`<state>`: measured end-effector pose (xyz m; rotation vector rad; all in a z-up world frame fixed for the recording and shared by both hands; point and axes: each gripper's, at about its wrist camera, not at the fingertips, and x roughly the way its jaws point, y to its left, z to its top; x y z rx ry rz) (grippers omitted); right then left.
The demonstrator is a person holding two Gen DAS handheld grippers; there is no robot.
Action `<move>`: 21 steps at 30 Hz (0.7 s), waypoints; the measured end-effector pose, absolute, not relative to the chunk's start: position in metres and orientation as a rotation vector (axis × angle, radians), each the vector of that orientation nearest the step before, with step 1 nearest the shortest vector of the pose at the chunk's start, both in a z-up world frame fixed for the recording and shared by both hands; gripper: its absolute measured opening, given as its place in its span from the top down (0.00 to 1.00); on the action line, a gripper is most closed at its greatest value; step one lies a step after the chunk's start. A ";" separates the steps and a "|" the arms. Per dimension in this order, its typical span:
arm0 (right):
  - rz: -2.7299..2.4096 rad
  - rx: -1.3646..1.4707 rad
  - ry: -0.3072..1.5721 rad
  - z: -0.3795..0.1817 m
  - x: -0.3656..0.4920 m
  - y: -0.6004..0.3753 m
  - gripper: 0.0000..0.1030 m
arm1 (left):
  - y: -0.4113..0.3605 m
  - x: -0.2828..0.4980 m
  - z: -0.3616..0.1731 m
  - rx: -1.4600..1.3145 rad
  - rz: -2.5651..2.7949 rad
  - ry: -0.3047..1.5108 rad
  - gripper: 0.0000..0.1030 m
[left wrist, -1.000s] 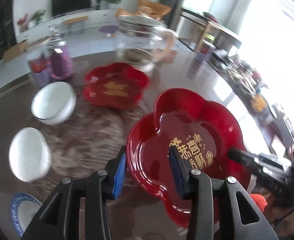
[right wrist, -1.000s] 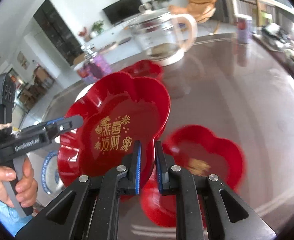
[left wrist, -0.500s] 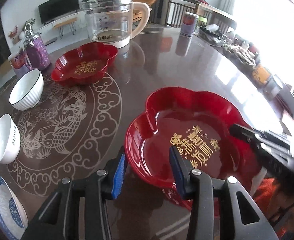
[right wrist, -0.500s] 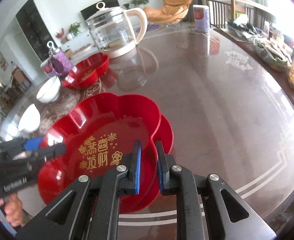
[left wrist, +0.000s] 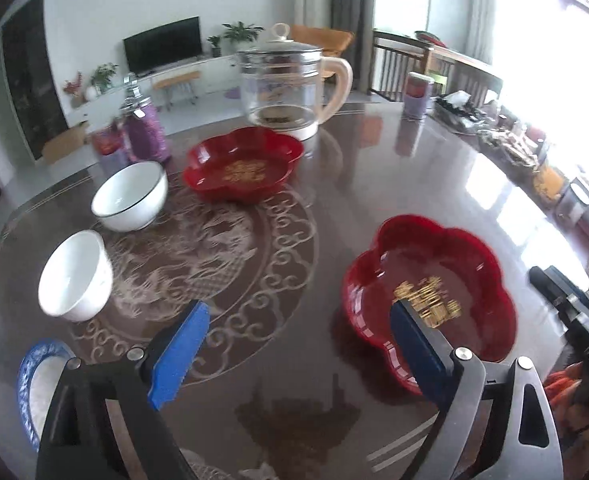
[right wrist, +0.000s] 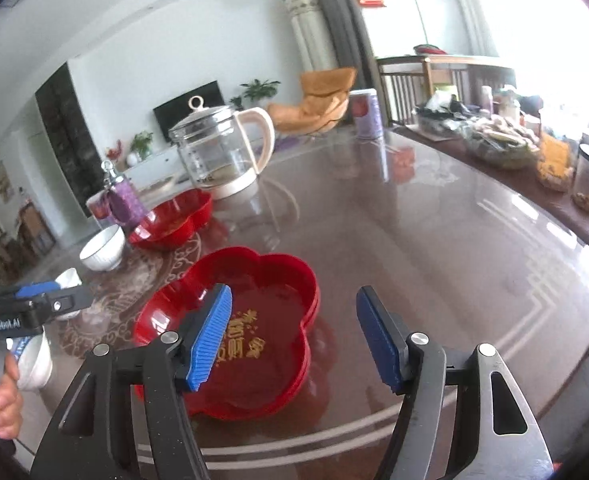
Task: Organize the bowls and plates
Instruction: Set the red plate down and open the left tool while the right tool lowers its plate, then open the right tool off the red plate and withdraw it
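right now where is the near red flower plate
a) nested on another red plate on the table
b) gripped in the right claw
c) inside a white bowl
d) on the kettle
a: the near red flower plate sits nested on another red plate's rim, and the right claw is open, its pads clear of it.

A broad stretch of bare counter (right wrist: 434, 240) lies open to the right of the stacked red plates (right wrist: 254, 320), clear as far as the jars and bags (right wrist: 534, 152) crowding its far right edge. Across the patterned centre (left wrist: 214, 248) a passage runs between the stacked plates and two white bowls (left wrist: 128, 196) standing close together at left. A third red plate (left wrist: 242, 164), a glass kettle (left wrist: 290, 88) and a purple jar (left wrist: 144, 132) line the far side with narrow gaps between them. A blue-rimmed plate (left wrist: 24, 368) occupies the near left corner, and a purple can (right wrist: 366, 114) stands alone at the far edge.
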<state>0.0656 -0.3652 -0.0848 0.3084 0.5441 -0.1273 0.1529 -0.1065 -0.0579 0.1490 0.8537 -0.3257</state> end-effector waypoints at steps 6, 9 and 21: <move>-0.168 0.290 0.523 -0.083 0.060 -0.366 0.33 | -0.097 0.147 -0.066 0.170 -0.254 0.829 0.12; -0.180 0.304 0.534 -0.086 0.060 -0.367 0.33 | -0.093 0.149 -0.071 0.178 -0.232 0.832 0.12; -0.199 0.322 0.541 -0.091 0.062 -0.370 0.33 | -0.090 0.156 -0.090 0.211 -0.183 0.869 0.12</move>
